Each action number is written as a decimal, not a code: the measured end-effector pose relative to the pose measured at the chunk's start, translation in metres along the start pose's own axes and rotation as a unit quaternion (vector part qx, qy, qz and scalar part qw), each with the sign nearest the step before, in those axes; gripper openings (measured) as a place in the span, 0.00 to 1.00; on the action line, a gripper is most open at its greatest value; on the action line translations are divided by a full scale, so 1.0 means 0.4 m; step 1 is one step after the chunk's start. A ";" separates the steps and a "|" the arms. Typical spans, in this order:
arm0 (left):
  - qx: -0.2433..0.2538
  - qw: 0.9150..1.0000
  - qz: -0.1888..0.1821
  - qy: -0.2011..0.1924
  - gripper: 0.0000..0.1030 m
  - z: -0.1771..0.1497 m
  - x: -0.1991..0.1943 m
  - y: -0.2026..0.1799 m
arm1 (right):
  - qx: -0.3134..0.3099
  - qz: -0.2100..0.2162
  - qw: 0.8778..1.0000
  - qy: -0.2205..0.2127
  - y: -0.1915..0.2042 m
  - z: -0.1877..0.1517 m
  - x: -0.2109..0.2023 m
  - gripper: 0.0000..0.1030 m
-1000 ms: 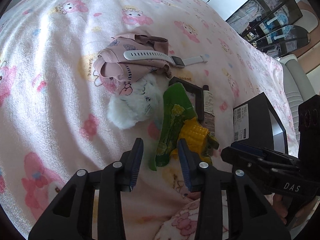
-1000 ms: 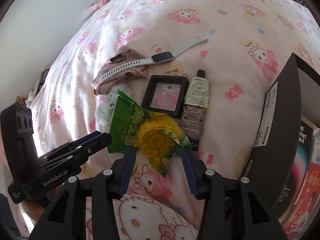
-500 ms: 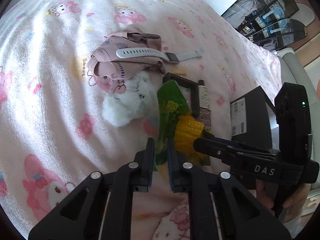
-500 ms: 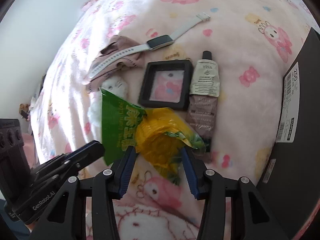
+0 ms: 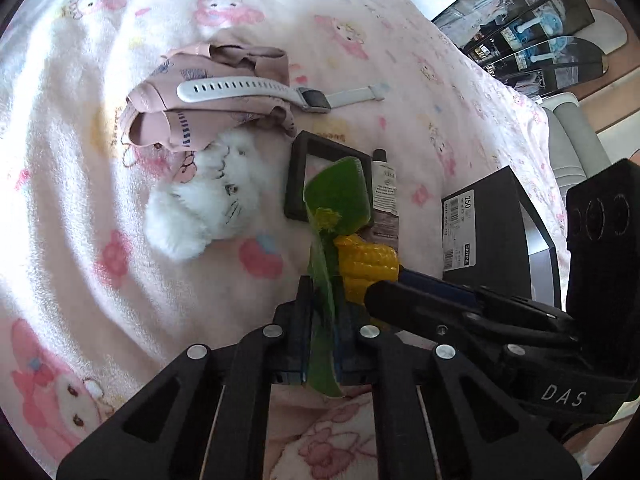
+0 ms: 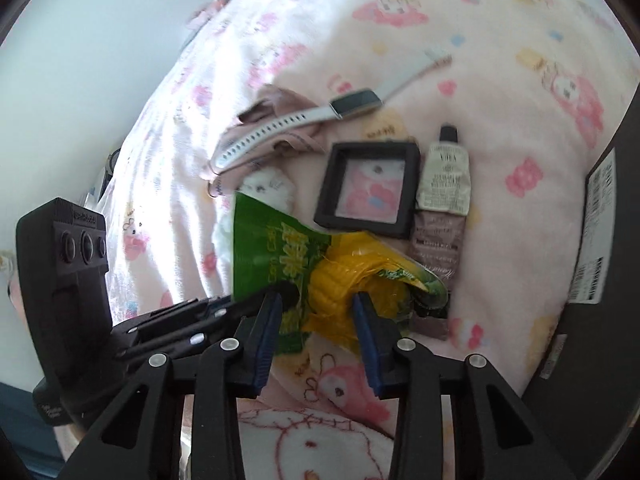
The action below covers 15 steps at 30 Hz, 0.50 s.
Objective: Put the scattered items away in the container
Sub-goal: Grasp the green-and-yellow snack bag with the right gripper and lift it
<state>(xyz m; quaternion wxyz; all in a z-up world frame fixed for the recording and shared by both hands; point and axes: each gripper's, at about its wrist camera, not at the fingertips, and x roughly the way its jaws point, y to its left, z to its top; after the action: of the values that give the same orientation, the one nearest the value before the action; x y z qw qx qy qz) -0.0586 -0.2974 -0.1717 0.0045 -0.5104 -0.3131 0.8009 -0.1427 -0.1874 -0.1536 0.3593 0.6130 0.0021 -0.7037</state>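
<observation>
Pinching the flat edge of the green plastic corn snack packet (image 5: 334,204) between the closed fingers of the left gripper (image 5: 320,336), packet rising straight ahead of the tips. Straddling its yellow bulge, right gripper (image 6: 316,312) half open (contact unclear). Keeping both level while carrying toward the black cardboard box (image 5: 496,224) off to the right, judging the thin film likely to slip.

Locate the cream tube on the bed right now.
In the right wrist view the cream tube lies right of centre on the blanket, directly right of the black frame, its lower end behind the corn packet.
</observation>
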 end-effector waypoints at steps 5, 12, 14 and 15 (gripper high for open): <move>-0.003 1.000 -0.010 -0.026 0.03 -0.015 -0.065 -0.018 | 0.013 -0.012 1.000 -0.003 0.010 -0.014 -0.016 0.32; -0.018 0.998 0.015 -0.055 0.02 -0.048 -0.116 0.018 | 0.026 -0.022 0.999 0.037 -0.011 -0.036 0.005 0.41; -0.024 0.998 0.030 -0.048 0.02 -0.041 -0.097 0.035 | 0.025 -0.028 0.999 0.039 -0.015 -0.037 0.019 0.46; -0.027 0.998 0.035 -0.047 0.03 -0.038 -0.088 0.043 | 0.024 -0.030 0.998 0.045 -0.015 -0.037 0.029 0.47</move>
<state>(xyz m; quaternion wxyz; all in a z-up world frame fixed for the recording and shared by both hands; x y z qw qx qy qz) -0.0240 -0.3152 -0.1561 -0.0525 -0.4826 -0.3163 0.8150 -0.1328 -0.1822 -0.1699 0.3226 0.6525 0.0194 -0.6854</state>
